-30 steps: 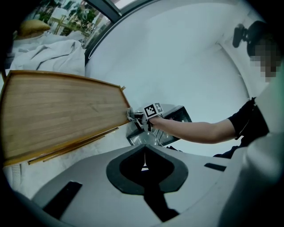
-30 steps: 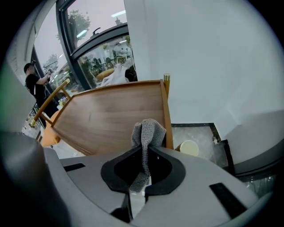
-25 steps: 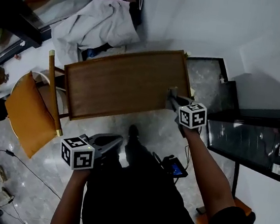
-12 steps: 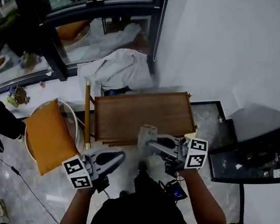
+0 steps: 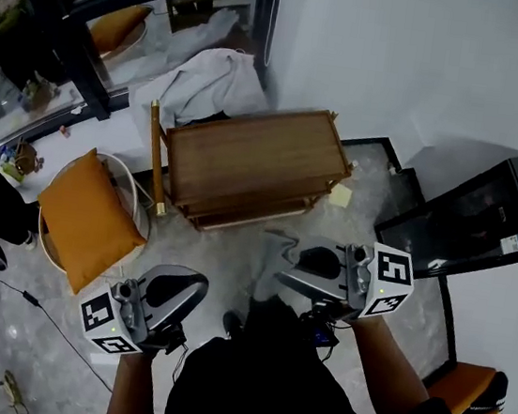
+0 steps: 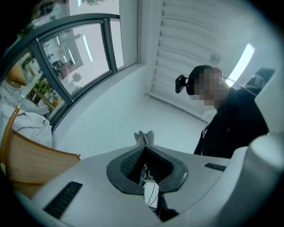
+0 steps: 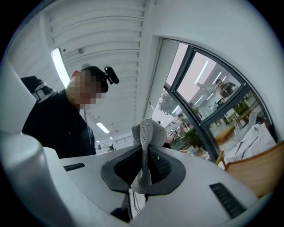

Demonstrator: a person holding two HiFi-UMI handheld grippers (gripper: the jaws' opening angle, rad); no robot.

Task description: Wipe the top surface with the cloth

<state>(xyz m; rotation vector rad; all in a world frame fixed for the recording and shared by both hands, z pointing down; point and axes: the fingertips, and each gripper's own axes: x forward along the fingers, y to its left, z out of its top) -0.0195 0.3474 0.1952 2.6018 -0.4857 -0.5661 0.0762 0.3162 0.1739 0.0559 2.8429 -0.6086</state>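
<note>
The right gripper [image 5: 285, 267] is held low in front of the person's body, over the marble floor [image 5: 53, 335]. Its jaws are closed on a grey knitted cloth [image 5: 274, 247]. In the right gripper view [image 7: 144, 156], the cloth [image 7: 149, 131] is pinched between the ribbed pads, with a bunched fold above the tips and a tail hanging below.

The left gripper [image 5: 193, 289] is lower and to the left, also over the floor. In the left gripper view [image 6: 144, 138] its jaws are pressed together with nothing between them.

The wooden counter [image 5: 247, 152] stands further off against the white wall, well apart from both grippers and from the cloth. Its top has a raised rim, and lower shelves show under the near edge. A small yellow note [image 5: 341, 195] lies on the floor just beside its right corner. A wooden pole [image 5: 156, 155] leans along its left side.

Left of the pole, an orange cushion [image 5: 82, 221] rests in a round white-framed chair [image 5: 133, 190]. A crumpled white sheet [image 5: 199, 85] is heaped behind the counter by the window.

On the right stands a black cabinet [image 5: 470, 220] with a glossy front. Something small and pale may sit inside it, but reflections make it hard to tell.
</note>
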